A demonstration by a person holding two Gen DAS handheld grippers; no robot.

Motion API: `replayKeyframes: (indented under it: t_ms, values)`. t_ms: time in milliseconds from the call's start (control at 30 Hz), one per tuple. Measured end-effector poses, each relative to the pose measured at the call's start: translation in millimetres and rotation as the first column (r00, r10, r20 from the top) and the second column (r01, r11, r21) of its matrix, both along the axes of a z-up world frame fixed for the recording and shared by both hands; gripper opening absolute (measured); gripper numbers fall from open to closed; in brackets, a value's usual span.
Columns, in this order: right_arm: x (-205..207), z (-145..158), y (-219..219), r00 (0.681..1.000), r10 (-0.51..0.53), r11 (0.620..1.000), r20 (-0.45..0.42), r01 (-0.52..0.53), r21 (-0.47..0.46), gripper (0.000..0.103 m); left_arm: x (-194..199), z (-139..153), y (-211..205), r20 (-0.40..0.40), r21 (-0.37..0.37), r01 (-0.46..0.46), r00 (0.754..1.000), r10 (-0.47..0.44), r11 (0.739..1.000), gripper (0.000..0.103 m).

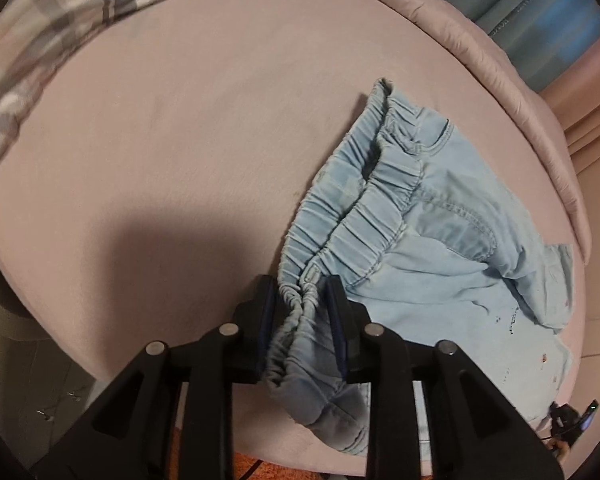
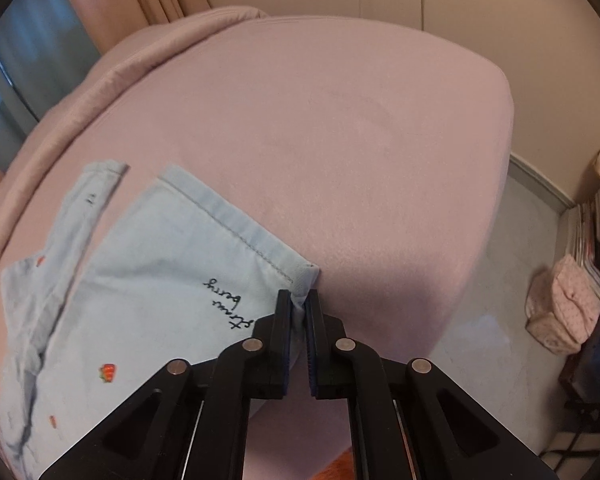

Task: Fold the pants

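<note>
Light blue denim pants (image 1: 432,248) lie lengthwise across the pink bed (image 1: 180,140) (embroidered side up). Left claw (image 1: 302,300) clenched on the elastic waistband (image 1: 364,208); right claw (image 2: 299,308) pinching a leg-hem corner (image 2: 306,276), both held low.

- The left hand-held gripper (image 1: 300,300) points forward and down, its two black fingers drawn in on a gathered bunch of cloth that fills the gap between the blue pads (image 1: 267,320).
- The right hand-held gripper (image 2: 299,304) also points forward and down, fingers nearly together, a thin corner of cloth pinched at the very tips (image 2: 284,300); farther back a narrow gap shows between the fingers.
</note>
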State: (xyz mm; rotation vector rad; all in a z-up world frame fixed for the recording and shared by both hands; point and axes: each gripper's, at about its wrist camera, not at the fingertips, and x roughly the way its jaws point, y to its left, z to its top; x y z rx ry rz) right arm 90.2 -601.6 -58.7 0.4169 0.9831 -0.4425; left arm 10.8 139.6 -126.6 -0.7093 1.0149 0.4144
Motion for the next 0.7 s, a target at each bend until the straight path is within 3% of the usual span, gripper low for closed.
replayKeyframes:
  t_ms: [167,400,700]
  values:
    - [9,-3,9,0.999,0.014,0.997,-0.040,-0.017,-0.070,0.006,-9,-4,12,0.025,-0.099,-0.012,1.000,0.015,0.995,0.029]
    - [23,-6,14,1.000,0.004,0.998,-0.030,-0.006,-0.067,0.006,-3,-1,0,0.018,-0.017,0.019,1.000,-0.019,1.000,0.030]
    - [27,-9,19,0.999,0.008,0.998,-0.036,-0.011,-0.064,0.006,-4,-4,0,0.054,-0.013,-0.015,0.998,0.016,1.000,0.031]
